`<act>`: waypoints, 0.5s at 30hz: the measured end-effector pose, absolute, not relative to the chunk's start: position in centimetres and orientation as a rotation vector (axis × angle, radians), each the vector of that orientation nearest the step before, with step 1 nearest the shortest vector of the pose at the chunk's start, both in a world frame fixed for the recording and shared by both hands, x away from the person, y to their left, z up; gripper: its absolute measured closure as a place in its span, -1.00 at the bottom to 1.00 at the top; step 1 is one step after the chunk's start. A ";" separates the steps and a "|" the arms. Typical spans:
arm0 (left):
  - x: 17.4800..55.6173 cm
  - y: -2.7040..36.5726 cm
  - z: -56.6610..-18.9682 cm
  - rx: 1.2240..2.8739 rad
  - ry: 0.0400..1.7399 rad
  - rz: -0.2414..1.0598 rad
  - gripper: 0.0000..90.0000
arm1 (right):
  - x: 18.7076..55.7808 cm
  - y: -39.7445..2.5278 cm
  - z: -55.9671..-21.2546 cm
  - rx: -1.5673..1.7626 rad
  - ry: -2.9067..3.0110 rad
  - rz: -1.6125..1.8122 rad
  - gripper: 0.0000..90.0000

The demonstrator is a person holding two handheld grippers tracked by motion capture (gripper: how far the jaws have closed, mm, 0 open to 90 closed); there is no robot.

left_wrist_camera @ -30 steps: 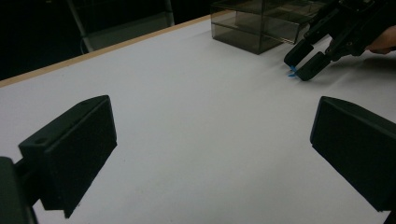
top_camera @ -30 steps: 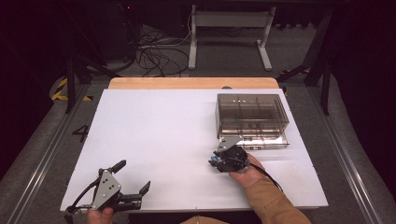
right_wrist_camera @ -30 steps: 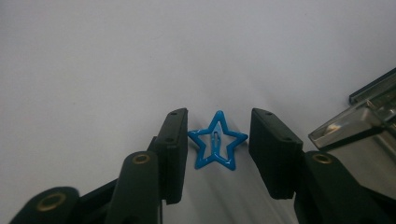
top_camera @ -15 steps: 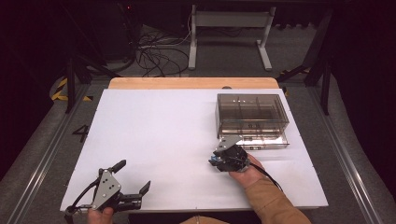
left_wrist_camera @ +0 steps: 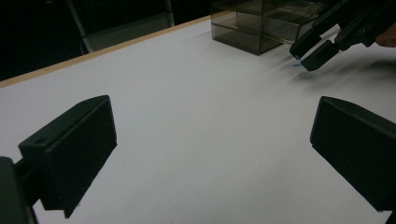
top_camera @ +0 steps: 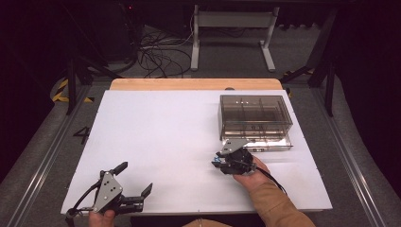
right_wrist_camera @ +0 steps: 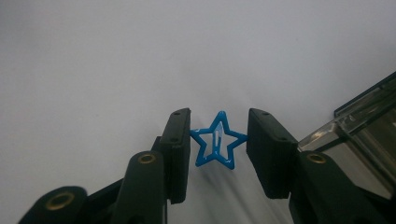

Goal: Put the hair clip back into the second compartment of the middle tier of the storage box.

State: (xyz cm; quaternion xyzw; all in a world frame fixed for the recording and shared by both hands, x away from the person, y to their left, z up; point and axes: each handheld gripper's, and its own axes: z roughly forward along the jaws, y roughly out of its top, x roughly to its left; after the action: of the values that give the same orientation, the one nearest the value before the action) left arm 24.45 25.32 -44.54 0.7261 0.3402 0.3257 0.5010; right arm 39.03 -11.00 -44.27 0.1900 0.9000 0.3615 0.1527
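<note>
**Blue star clip between the right gripper's pads**

The right gripper (right_wrist_camera: 218,144) is down at the white surface (top_camera: 165,137), its two flat, matte black pads closed in on a small blue star (right_wrist_camera: 217,141). The star is an open outline, glossy like enamel or hard plastic, with a thin bar across its hollow middle. Its left and right points touch the pads, so the gripper appears to have it pinched, narrowly open to just the star's width. It sits just in front of the smoky, see-through plastic box (top_camera: 254,116), a hard-edged rectangular case with inner dividers and a clear tray at its base.

The left gripper (top_camera: 132,187) rests near the front left edge of the surface, well apart from the box, its blocky pads spread wide with nothing between them.
</note>
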 end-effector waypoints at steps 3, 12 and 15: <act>24.5 25.3 -44.5 1.755 0.821 0.788 -0.98 | 38.7 -11.2 -43.8 0.536 2.568 1.057 0.35; 24.4 25.3 -44.5 1.754 0.820 0.788 -0.98 | 37.9 -12.0 -42.3 0.525 2.525 1.133 0.35; 24.4 25.3 -44.5 1.754 0.820 0.788 -0.98 | 37.7 -12.2 -41.9 0.525 2.512 1.155 0.35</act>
State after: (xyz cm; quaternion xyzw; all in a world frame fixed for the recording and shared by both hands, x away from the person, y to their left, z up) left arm 24.43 25.34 -44.51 0.7257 0.3395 0.3261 0.5017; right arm 37.66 -12.23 -41.91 0.1839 0.8807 0.4050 0.1630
